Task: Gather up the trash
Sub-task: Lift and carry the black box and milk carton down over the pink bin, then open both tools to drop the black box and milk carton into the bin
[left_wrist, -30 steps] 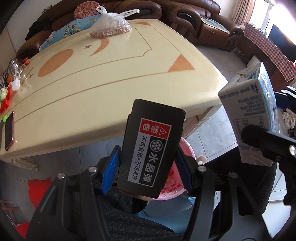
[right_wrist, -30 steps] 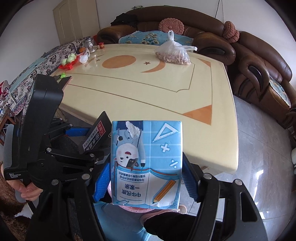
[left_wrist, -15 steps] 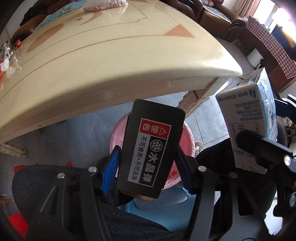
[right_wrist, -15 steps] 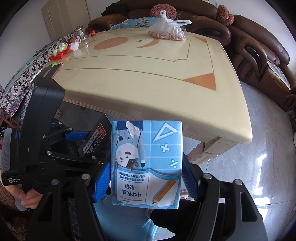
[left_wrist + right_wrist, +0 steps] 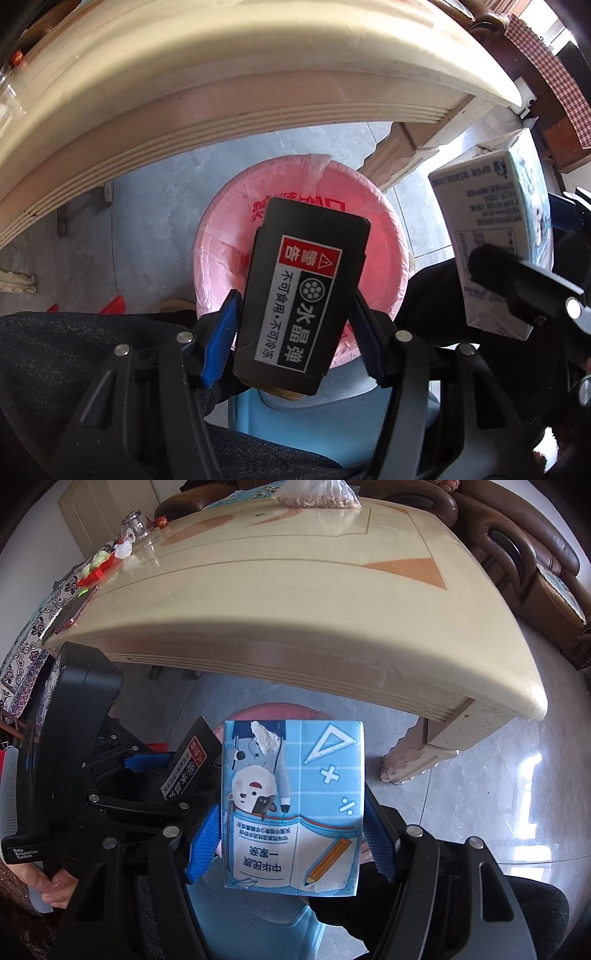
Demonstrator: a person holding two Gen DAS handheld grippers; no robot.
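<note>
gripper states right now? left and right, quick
Left gripper: closed on the black box, held over the pink-lined bin.
Right gripper: closed on the blue carton.

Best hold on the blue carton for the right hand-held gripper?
Across its two narrow side faces, near the lower half, coming from below along its long axis. The blue carton is a flat-sided box, so the parallel sides give the blue pads full contact. That is how the right hand-held gripper has it now, printed face toward the camera, above the pink-lined bin.
</note>
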